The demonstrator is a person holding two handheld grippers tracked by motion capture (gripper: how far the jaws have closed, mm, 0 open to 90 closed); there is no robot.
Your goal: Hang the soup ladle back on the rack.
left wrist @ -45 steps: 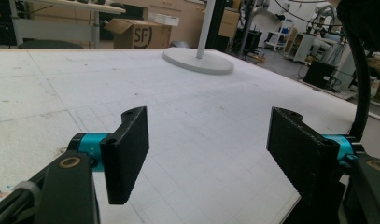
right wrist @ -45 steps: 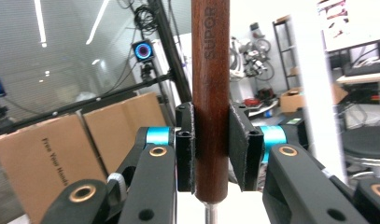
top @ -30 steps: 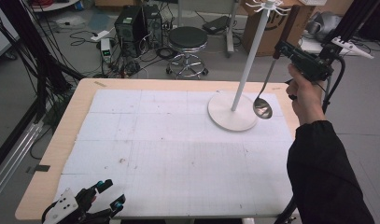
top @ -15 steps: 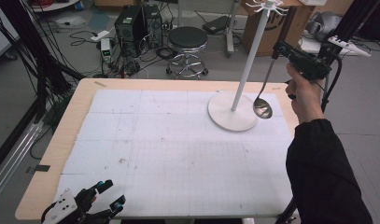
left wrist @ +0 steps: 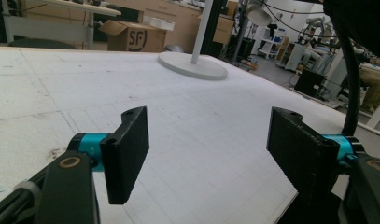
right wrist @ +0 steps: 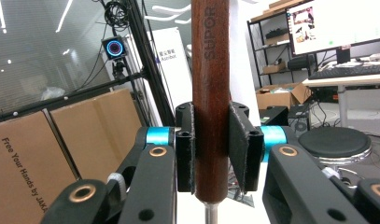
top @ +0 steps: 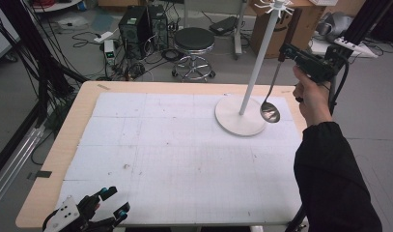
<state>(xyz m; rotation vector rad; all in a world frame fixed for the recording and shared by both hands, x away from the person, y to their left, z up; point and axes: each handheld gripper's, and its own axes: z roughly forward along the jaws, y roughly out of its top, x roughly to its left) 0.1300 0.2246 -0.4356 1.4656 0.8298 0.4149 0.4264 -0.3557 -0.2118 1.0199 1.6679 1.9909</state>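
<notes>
A ladle with a dark wooden handle (right wrist: 210, 93) and a steel bowl (top: 270, 112) hangs upright from my right gripper (top: 284, 52), which is shut on the top of the handle. The bowl hovers just above the right edge of the round base (top: 232, 118) of a white hook stand (top: 259, 53). The stand's hooks sit at the top of the pole, above the gripper. My left gripper (top: 115, 201) rests low at the table's near left corner, its pads (left wrist: 129, 149) wide open with nothing between them. The stand's base (left wrist: 192, 65) lies far ahead of it.
A white gridded mat (top: 184, 154) covers the wooden table (top: 78, 116). The person's black sleeve (top: 329, 183) reaches up along the table's right side. Beyond the far edge stand a black stool (top: 194, 48), computer boxes and cardboard boxes.
</notes>
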